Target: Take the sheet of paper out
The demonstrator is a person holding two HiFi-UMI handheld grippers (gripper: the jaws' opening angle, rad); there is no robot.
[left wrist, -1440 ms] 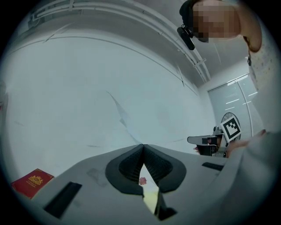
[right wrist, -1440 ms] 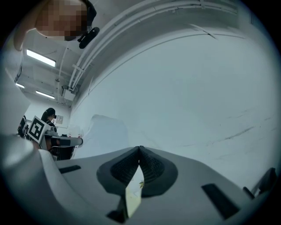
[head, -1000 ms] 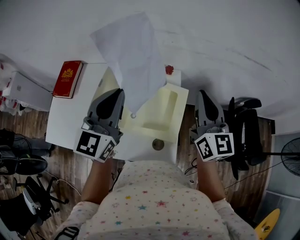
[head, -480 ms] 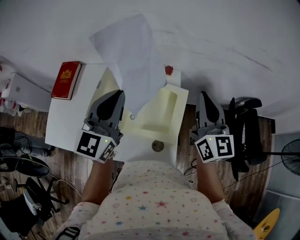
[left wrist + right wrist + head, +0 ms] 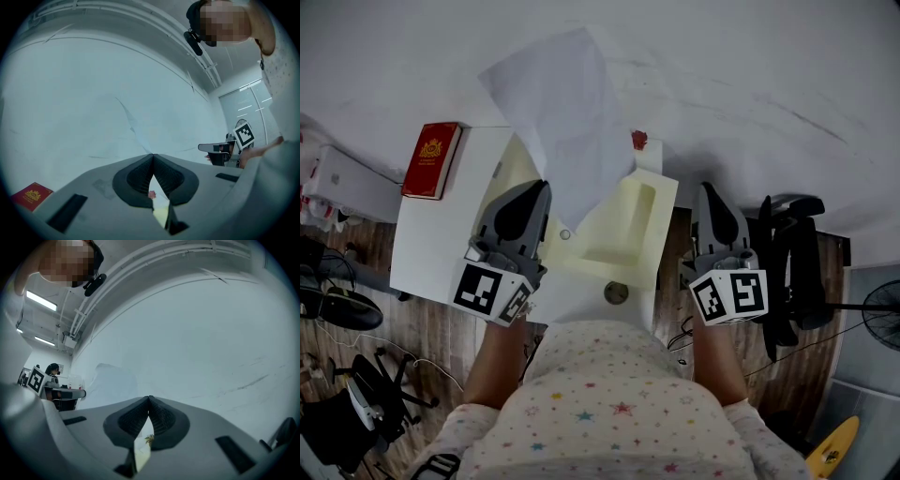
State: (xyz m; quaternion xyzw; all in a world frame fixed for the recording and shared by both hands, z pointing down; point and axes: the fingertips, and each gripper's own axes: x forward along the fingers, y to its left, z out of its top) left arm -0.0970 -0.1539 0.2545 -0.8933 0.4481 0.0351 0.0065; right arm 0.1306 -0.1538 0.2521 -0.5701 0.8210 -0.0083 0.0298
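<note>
The left gripper (image 5: 153,155) has its ribbed dark pads pinched on the lower edge of the sheet of paper (image 5: 562,112), a thin, creased white leaf standing above the cream folder (image 5: 633,220). The right gripper (image 5: 149,398), closed on nothing, hangs right of the folder, off the table (image 5: 431,244) edge.

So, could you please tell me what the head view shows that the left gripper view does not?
Only the head view shows the sheet of paper broadside, raised above the cream tray, plus the black office chair. Only the left gripper view shows the left hand-held gripper with its jaw tips together on the sheet's edge. Both show the red booklet and the right hand-held gripper.
</note>
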